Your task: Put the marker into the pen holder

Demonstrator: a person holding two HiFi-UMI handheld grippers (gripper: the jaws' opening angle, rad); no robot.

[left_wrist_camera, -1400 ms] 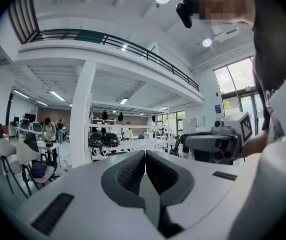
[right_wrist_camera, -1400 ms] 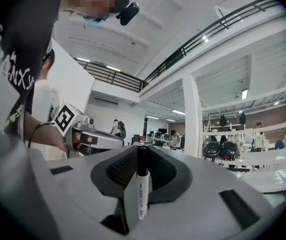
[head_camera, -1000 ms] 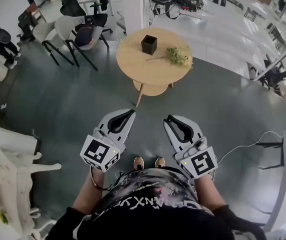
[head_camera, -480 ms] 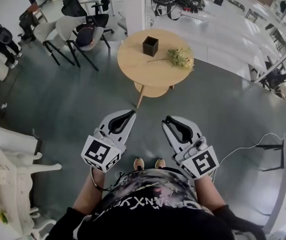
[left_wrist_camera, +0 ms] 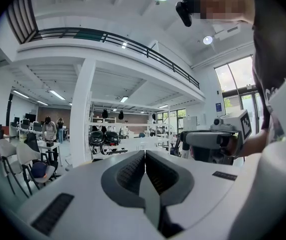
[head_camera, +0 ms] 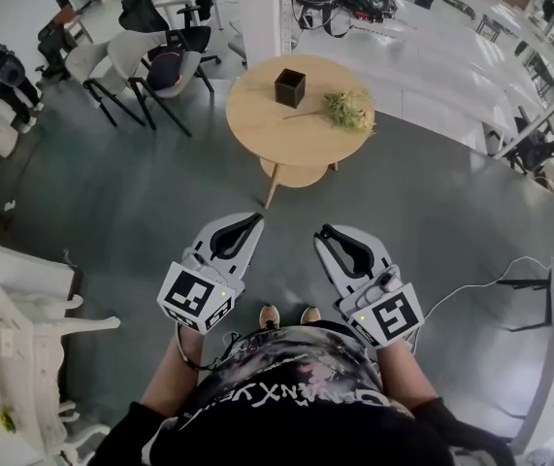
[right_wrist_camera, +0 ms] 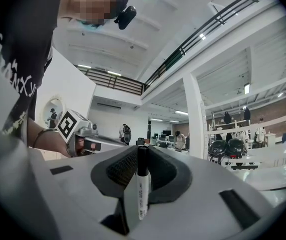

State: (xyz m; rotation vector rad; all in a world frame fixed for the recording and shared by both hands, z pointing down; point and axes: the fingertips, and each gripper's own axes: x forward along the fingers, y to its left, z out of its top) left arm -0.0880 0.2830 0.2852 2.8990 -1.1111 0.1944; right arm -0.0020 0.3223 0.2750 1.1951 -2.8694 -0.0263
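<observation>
Nothing has moved since before: the right tool (right_wrist_camera: pixel 141 153) stays clenched on a white, black-capped marker (right_wrist_camera: pixel 142 196); the left tool (left_wrist_camera: pixel 145 159) is clenched, empty.

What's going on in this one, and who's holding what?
A person stands on an open floor with a gripper in each hand, both held out in front. The right tongs are clamped on a marker, with its black cap toward the tips. The left tongs are shut with nothing between them. The black pen holder sits on a round wooden table some way ahead, beside a dried sprig. The marker has not yet reached the holder.
</observation>
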